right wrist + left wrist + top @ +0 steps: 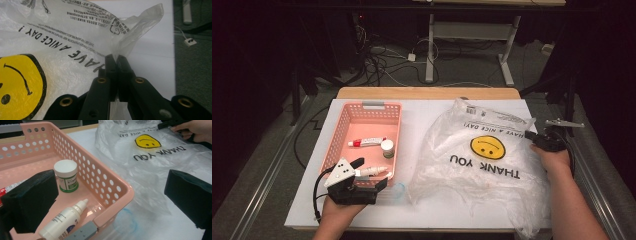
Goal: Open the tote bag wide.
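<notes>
The right gripper [116,58] is pinched tight on a corner of the plastic bag [482,155], which lies crumpled on the right half of the tabletop [412,210]. The left gripper [110,195] hangs wide open, holding nothing, over the near right corner of the pink basket [362,111], left of the bag.

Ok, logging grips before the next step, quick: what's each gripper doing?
Left gripper: open, holding nothing, straddling the basket corner.
Right gripper: closed on the bag edge.
</notes>
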